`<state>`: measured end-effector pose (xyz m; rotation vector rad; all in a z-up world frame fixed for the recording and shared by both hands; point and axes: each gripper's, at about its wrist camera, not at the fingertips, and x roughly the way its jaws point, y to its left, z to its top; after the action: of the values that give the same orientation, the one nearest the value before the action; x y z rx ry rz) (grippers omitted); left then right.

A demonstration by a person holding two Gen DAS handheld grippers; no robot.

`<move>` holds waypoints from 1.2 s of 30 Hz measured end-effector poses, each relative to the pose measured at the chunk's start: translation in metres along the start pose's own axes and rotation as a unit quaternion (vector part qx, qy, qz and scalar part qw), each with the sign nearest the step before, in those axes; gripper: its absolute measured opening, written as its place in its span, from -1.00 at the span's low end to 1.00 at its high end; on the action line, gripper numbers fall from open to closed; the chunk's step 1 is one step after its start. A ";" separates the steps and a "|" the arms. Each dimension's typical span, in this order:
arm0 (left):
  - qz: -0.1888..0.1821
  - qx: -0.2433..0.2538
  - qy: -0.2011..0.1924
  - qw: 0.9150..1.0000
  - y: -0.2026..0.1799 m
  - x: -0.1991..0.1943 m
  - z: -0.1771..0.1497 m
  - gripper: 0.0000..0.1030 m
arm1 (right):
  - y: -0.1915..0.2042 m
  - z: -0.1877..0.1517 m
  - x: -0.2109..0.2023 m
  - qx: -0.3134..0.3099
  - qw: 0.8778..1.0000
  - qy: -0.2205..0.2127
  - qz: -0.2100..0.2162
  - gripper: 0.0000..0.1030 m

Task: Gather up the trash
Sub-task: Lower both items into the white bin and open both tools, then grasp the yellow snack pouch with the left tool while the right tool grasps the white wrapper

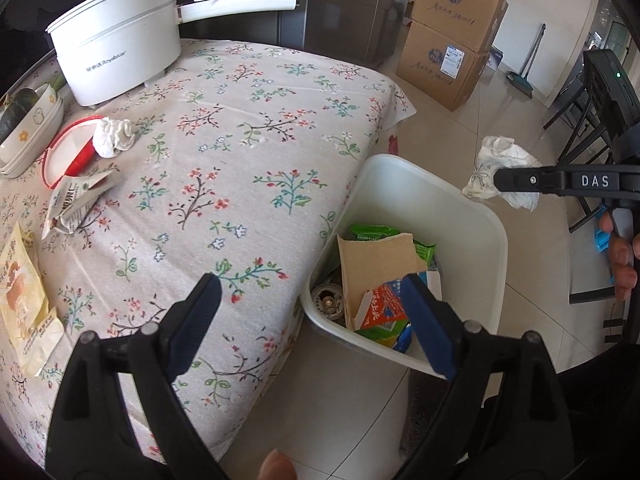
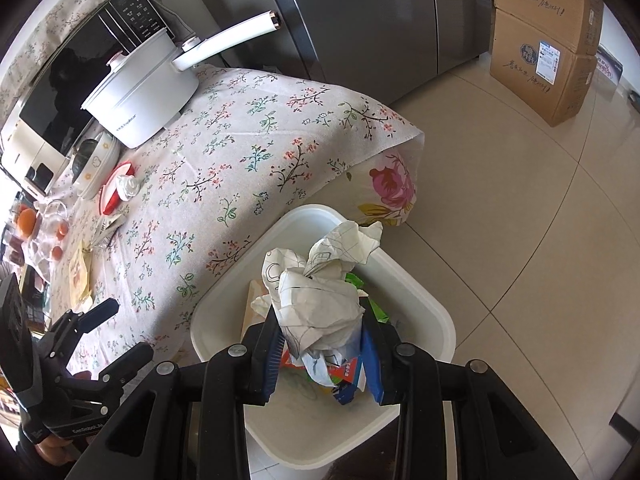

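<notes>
Two grippers share the scene beside a table draped in a floral tablecloth (image 1: 240,128). At the lower centre of the right wrist view, the right gripper (image 2: 322,344) is clamped on a crumpled printed paper wad (image 2: 320,292), which sits directly over the white trash bin (image 2: 436,316) standing on the tiled floor against the table's corner. The same wad appears at the right edge of the left wrist view, pinched in the black fingers above the bin's far rim. Inside the bin lie a piece of brown cardboard (image 1: 376,264), green wrappers and a red-and-white carton (image 1: 382,308). The left gripper (image 1: 316,320) fills the bottom of its own view with its blue-padded fingers spread wide and nothing between them, one finger over the tablecloth and the other over the bin's near edge. On the table toward the upper left of that view stand a white electric pot (image 1: 120,52) with a long handle and stacked bowls (image 1: 28,132). Just below them a crumpled white tissue (image 1: 114,136) rests on a red-rimmed lid (image 1: 68,152), with a torn paper packet (image 1: 76,200) touching the lid's lower edge and a yellow wrapper (image 1: 24,300) at the left border. Cardboard boxes (image 1: 452,40) are stacked on the floor at the upper right.
</notes>
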<state>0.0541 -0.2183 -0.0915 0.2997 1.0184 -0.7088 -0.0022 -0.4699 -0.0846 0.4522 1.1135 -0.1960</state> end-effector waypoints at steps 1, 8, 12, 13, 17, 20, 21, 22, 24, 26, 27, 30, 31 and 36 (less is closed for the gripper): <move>0.003 -0.003 -0.002 1.000 0.003 -0.003 -0.001 0.82 | 0.001 0.001 0.002 -0.001 1.000 0.002 -0.001 -0.32; 0.031 -0.019 -0.016 0.999 0.025 -0.018 -0.004 0.91 | 0.011 0.006 0.007 0.011 1.000 0.009 0.010 0.34; 0.032 -0.029 -0.019 0.999 0.036 -0.025 -0.007 0.91 | 0.022 0.010 0.006 0.006 1.000 0.005 0.011 0.38; 0.033 -0.032 -0.019 0.999 0.038 -0.026 -0.007 0.91 | 0.025 0.011 0.006 0.005 1.000 0.005 0.013 0.39; 0.040 -0.038 -0.023 0.998 0.048 -0.032 -0.009 0.91 | 0.040 0.016 0.006 -0.003 1.000 0.002 0.020 0.42; 0.047 -0.046 -0.024 0.998 0.057 -0.036 -0.012 0.91 | 0.054 0.020 0.007 -0.013 1.000 -0.002 0.022 0.45; 0.049 -0.049 -0.025 0.997 0.060 -0.038 -0.013 0.91 | 0.058 0.021 0.007 -0.017 1.000 -0.003 0.023 0.46; 0.052 -0.053 -0.025 0.997 0.064 -0.040 -0.014 0.91 | 0.063 0.022 0.008 -0.021 1.000 -0.003 0.023 0.47; 0.061 -0.062 -0.025 0.996 0.073 -0.043 -0.017 0.91 | 0.073 0.024 0.009 -0.027 0.999 -0.004 0.026 0.48; 0.076 -0.072 -0.025 0.994 0.084 -0.046 -0.019 0.93 | 0.084 0.027 0.012 -0.034 0.999 -0.004 0.026 0.49; 0.087 -0.079 -0.026 0.993 0.090 -0.047 -0.021 0.94 | 0.089 0.028 0.014 -0.037 0.999 -0.004 0.026 0.50; 0.122 -0.109 -0.029 0.986 0.112 -0.052 -0.024 0.99 | 0.104 0.031 0.020 -0.042 0.999 -0.002 0.029 0.51; 0.137 -0.122 -0.030 0.983 0.121 -0.053 -0.025 0.99 | 0.109 0.032 0.022 -0.042 0.999 -0.001 0.030 0.52; 0.188 -0.196 -0.027 0.962 0.168 -0.053 -0.031 0.99 | 0.133 0.036 0.035 -0.052 0.998 0.005 0.034 0.53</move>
<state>0.1278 -0.0555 -0.0769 0.1203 0.9902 -0.1628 0.0921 -0.3645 -0.0691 0.3975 1.1109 -0.0753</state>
